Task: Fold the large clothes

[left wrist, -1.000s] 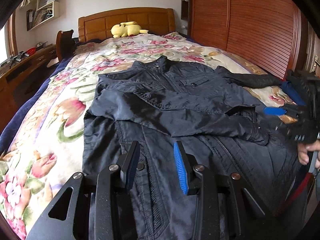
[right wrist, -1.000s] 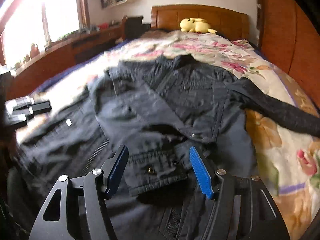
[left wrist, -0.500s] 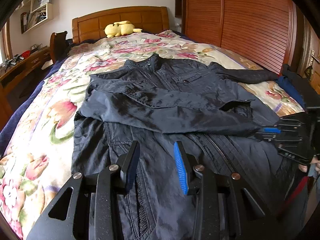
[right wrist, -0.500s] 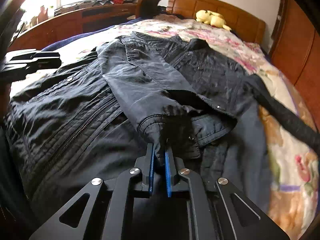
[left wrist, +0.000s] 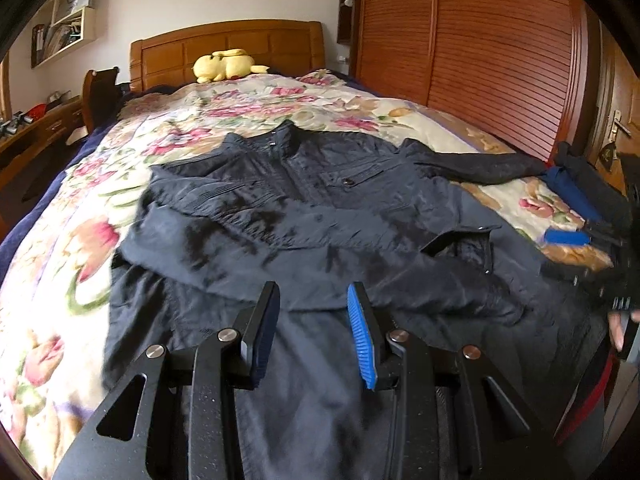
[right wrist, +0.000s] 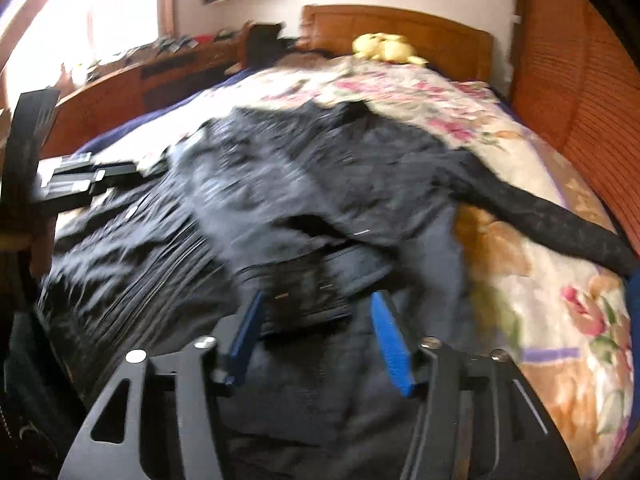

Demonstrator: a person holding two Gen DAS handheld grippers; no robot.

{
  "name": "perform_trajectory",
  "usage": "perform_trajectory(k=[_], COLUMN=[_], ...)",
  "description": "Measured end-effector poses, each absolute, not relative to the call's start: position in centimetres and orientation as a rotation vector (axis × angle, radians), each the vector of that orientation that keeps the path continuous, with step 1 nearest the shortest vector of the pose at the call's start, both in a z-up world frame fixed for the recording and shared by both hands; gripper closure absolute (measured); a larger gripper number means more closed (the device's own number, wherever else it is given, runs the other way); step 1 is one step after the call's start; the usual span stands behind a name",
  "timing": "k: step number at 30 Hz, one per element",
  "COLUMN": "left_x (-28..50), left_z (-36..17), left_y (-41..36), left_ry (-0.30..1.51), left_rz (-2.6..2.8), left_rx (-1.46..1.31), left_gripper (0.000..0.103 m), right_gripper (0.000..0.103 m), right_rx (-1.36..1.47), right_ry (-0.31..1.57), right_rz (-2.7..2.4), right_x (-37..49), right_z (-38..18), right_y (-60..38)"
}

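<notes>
A dark navy jacket (left wrist: pixel 320 200) lies front-up on the floral bedspread (left wrist: pixel 60 240), collar toward the headboard. One sleeve (left wrist: pixel 360 276) is folded across the chest, its cuff (right wrist: pixel 308 292) lying just ahead of my right gripper. The other sleeve (left wrist: pixel 480 164) stretches out to the right. My left gripper (left wrist: pixel 314 304) is open and empty above the jacket's hem. My right gripper (right wrist: pixel 316 312) is open, its blue pads on either side of the cuff; it also shows at the right edge of the left wrist view (left wrist: pixel 568 236).
A yellow plush toy (left wrist: pixel 226 65) sits by the wooden headboard (left wrist: pixel 224 44). A slatted wooden wardrobe (left wrist: pixel 500 60) runs along the bed's right side. A wooden desk (right wrist: pixel 160 68) and a chair (left wrist: pixel 100 92) stand to the left.
My right gripper, shut on the folded sleeve's cuff half a second ago, has opened and let it go. The left gripper stayed open and drifted slightly over the hem.
</notes>
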State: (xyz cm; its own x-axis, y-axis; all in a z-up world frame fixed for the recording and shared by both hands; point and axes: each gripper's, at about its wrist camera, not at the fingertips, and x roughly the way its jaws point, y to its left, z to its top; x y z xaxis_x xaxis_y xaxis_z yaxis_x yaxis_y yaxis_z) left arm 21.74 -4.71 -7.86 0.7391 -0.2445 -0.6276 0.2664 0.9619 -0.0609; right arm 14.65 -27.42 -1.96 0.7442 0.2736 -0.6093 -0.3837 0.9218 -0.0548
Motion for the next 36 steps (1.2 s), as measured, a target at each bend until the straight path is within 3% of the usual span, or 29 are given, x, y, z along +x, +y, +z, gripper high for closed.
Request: perform_trajectory(k=[9, 20, 36], left_x=[24.2, 25.0, 24.5], left_z=[-8.4, -10.5, -12.4], left_y=[-7.9, -10.8, -11.3], left_ry=[0.670, 0.693, 0.712], left_rz=[-0.346, -0.413, -0.425], left_rx=[0.030, 0.089, 0.104], left_gripper=[0.067, 0.067, 0.067], right_gripper=[0.036, 0.036, 0.036], right_rx=[-0.090, -0.030, 0.189], right_ry=[0.594, 0.672, 0.708], right_rz=[0.164, -0.051, -0.232], right_x=[20.2, 29.9, 39.6], right_z=[-0.1, -1.9, -6.0], right_y=[-37.3, -44.8, -49.4])
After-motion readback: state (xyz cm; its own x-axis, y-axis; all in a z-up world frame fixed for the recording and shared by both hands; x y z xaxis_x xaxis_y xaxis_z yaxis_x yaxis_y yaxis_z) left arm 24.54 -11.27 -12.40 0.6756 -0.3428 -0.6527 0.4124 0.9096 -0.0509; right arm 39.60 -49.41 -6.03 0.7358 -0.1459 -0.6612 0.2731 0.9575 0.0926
